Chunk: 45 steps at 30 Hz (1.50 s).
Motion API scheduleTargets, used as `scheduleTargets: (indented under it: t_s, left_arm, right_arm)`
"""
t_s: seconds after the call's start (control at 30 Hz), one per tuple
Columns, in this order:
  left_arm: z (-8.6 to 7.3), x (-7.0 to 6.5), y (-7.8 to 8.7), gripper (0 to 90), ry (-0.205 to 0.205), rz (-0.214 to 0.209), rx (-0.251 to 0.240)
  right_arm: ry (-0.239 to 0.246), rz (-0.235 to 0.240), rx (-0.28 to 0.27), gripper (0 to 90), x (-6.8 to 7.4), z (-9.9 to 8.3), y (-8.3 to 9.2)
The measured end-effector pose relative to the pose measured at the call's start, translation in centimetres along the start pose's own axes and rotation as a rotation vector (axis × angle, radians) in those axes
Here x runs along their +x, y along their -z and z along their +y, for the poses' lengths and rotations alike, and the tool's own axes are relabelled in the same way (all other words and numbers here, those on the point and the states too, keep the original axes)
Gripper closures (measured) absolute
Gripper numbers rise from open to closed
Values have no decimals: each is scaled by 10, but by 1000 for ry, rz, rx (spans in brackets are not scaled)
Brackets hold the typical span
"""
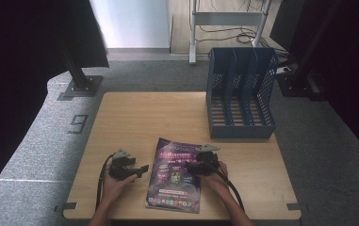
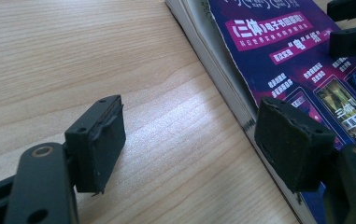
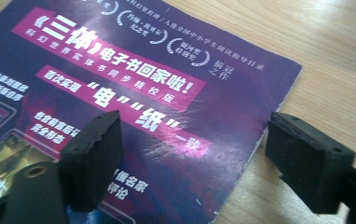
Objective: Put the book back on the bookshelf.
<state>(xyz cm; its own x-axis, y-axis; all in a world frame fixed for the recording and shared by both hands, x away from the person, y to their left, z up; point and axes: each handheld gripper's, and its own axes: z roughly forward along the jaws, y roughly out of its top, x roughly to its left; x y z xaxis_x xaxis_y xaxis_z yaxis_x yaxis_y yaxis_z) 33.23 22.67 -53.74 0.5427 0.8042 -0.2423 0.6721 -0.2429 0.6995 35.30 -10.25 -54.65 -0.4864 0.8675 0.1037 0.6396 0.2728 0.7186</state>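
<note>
From above, a purple book [image 1: 176, 175] lies flat near the front of the wooden counter [image 1: 134, 117], with the left tongs [image 1: 142, 168] just beside its left edge, the right tongs [image 1: 188, 165] over its right half, and a blue file rack [image 1: 240, 92] standing at the back right. In the left gripper view the left tongs [image 2: 192, 142] are wide apart with nothing in them, 1 jaw over the bare wood and 1 at the book's [image 2: 283, 60] edge. In the right gripper view the right tongs [image 3: 194, 158] are wide apart too, holding nothing, low over the book's [image 3: 133, 93] cover and its right edge.

A blue file rack [image 1: 240, 94] stands at the table's [image 1: 144, 117] far right.
</note>
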Motion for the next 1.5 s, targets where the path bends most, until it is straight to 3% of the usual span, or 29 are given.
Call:
scheduleTargets:
  t_s: [0.2,0.5,0.67,0.8,1.0,1.5]
  left_arm:
    - [2,-4,0,247,-22,27,-7]
    - [18,-15,-2,245,-34,-4,-29]
    - [32,-27,-11,243,-50,-14,-34]
    - [38,-33,-24,243,-64,-13,-7]
    - [37,-34,-37,241,-75,-19,12]
    - [33,-38,-50,232,-67,-31,25]
  right_arm:
    - [-1,3,-1,192,-1,0,0]
    - [-2,10,-5,188,-2,-1,-1]
    - [1,10,-8,187,-2,-1,-1]
    - [-1,9,-11,188,-2,-2,-1]
    - [1,10,-11,186,-2,-2,-1]
    - [0,8,-20,187,-2,-3,-1]
